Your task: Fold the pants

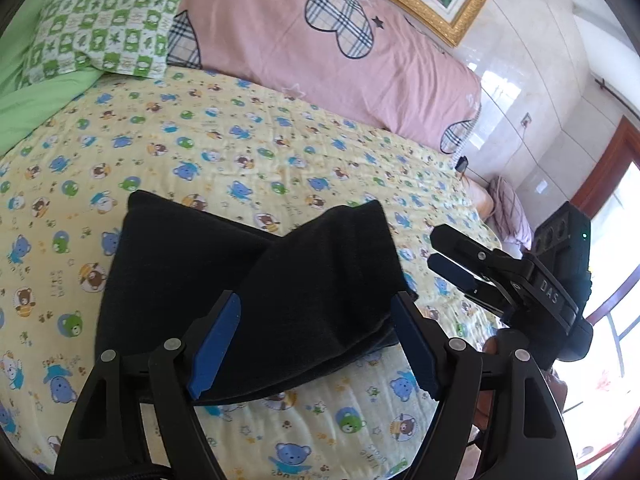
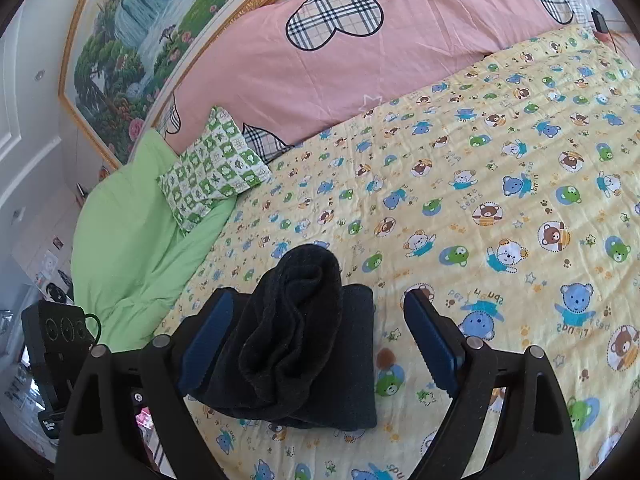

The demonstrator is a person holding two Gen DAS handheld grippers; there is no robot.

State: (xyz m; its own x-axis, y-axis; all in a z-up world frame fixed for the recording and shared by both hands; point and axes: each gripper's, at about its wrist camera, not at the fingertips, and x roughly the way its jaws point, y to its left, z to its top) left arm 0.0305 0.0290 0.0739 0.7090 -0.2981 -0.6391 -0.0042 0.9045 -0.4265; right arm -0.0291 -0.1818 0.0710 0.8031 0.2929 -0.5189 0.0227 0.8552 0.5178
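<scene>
In your left wrist view, your left gripper (image 1: 316, 344) stands wide, holding nothing, its blue pads (image 1: 216, 344) straddling the near end of the black pants (image 1: 248, 288), which lie already folded into a compact bundle on the bear-print bedspread (image 1: 240, 152). The bundle spreads away from you toward the pink quilt (image 1: 320, 40), with a raised upper layer slanting across it toward the right; your right gripper (image 1: 452, 260) sits just beside that right edge, and whether it is parted or closed you cannot tell from here. In your right wrist view, your right gripper (image 2: 316, 340) is also wide and empty, and the pants (image 2: 304, 340) lie directly ahead between the fingers, closer to the left pad (image 2: 204, 344) than the right. Their long axis runs straight out along your fingers, with a rumpled, rolled layer sitting on the flat one beneath. Both grippers are about equally near, so the loose top layer seems the thing to flatten next.
</scene>
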